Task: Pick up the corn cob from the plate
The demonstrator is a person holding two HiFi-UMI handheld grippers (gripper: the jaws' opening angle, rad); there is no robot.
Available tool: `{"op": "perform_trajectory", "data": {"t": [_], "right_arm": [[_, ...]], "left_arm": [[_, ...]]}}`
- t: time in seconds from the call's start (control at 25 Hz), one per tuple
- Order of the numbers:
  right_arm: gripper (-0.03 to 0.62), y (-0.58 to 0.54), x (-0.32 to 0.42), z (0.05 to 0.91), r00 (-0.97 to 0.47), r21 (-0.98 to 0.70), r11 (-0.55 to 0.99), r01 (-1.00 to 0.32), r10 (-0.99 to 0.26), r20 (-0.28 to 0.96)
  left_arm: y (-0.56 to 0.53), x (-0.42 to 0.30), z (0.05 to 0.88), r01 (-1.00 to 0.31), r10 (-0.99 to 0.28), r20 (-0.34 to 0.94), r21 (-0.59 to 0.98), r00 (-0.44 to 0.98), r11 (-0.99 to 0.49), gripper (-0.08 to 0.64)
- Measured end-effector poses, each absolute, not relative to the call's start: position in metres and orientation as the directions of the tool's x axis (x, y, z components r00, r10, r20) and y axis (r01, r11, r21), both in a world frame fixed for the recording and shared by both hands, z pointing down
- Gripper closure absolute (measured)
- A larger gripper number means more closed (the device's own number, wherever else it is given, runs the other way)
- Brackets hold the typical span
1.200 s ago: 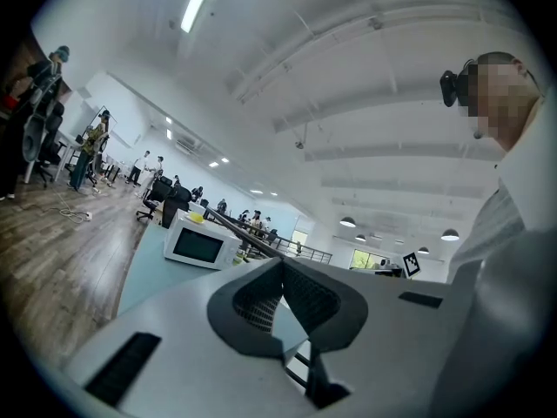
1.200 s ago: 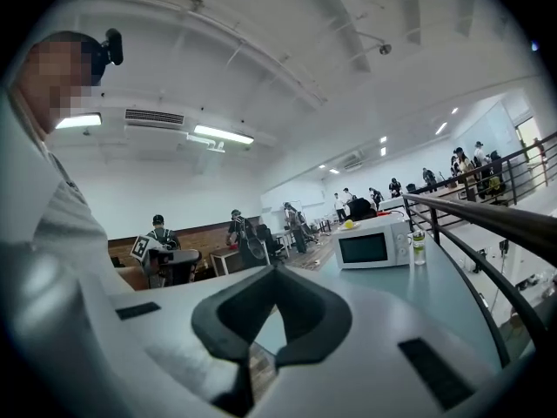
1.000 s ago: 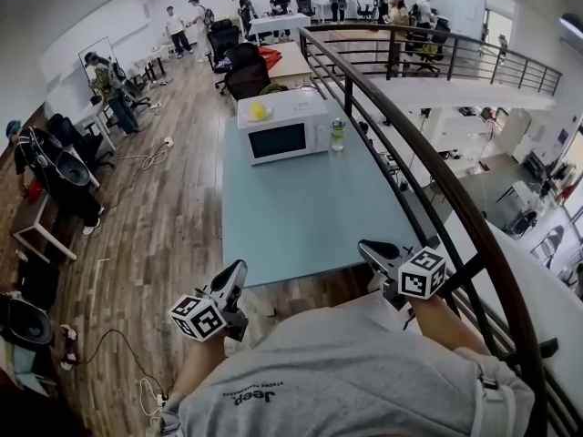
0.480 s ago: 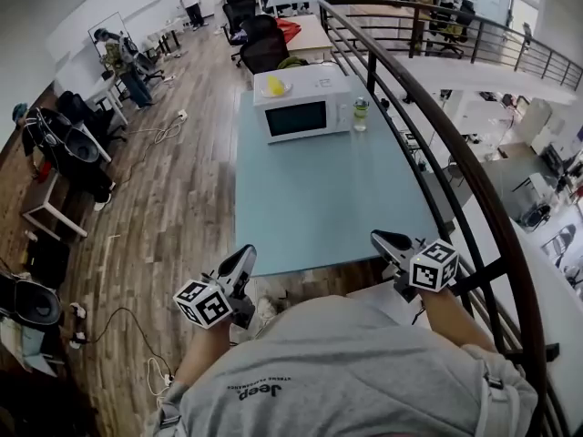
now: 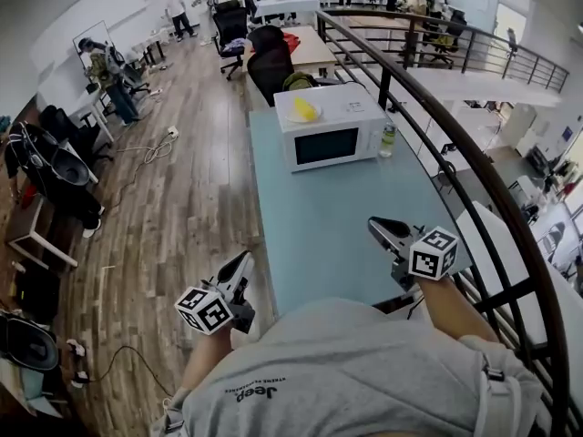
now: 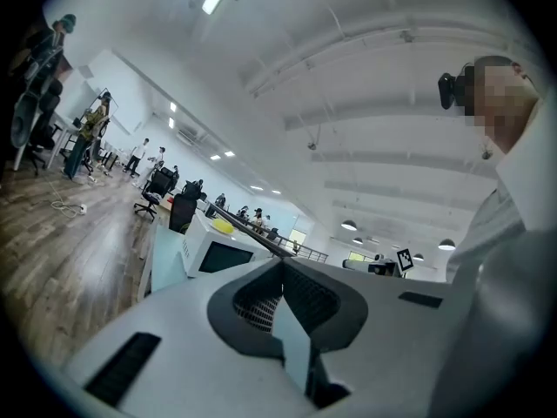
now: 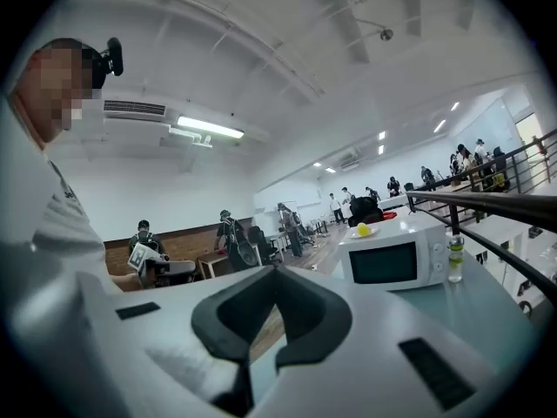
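Observation:
A yellow corn cob [image 5: 306, 109] lies on a white plate [image 5: 293, 116] on top of a white microwave [image 5: 330, 144], which stands at the far end of a pale blue table [image 5: 328, 235]. My left gripper [image 5: 242, 262] is shut and holds nothing; it hovers by the table's near left corner, far short of the microwave. Over the table's near right part, my right gripper [image 5: 374, 225] is shut too and holds nothing. The left gripper view shows the corn cob [image 6: 223, 225] beyond the closed jaws of my left gripper [image 6: 282, 265]. In the right gripper view the corn cob [image 7: 363, 229] sits atop the microwave [image 7: 396, 261].
A clear bottle with a green label [image 5: 388, 139] stands to the right of the microwave. A dark metal railing [image 5: 455, 153] runs along the table's right side. Black office chairs [image 5: 271, 66] stand behind the table. Wooden floor [image 5: 173, 217] lies to the left, with several people further back.
The person has walked up to the table: both grippers came forward, still shut, and the microwave with the plate now looks nearer.

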State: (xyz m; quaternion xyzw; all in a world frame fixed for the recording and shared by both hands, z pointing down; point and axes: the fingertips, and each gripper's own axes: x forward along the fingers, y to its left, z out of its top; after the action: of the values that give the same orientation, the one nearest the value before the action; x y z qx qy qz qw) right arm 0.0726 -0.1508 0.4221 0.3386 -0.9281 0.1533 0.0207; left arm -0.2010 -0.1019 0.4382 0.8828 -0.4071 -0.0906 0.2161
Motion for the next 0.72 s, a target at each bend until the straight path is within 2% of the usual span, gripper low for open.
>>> {"op": "perform_trajectory", "data": {"t": [0.16,0.36,0.72], "right_arm": [[0.575,-0.202,0.021,0.409,-0.735,-0.254,0.693,-0.675,-0.660,0.154],[0.575,-0.249,-0.008,0.409,-0.691,-0.228,0.652,-0.723,-0.692,0.210],[0.574,-0.337,0.015,0.400,-0.648,-0.182,0.624,-0.760,-0.705,0.288]], "left_arm": [[-0.146,-0.261,0.435,-0.678,-0.747,0.020,0.438,0.664,-0.591,0.541],[-0.187,-0.306,0.458,-0.661,-0.749,0.016,0.483,0.663,-0.575,0.541],[-0.236,-0.296,0.469,-0.678,-0.766,0.026,0.483,0.643,-0.553,0.541]]}}
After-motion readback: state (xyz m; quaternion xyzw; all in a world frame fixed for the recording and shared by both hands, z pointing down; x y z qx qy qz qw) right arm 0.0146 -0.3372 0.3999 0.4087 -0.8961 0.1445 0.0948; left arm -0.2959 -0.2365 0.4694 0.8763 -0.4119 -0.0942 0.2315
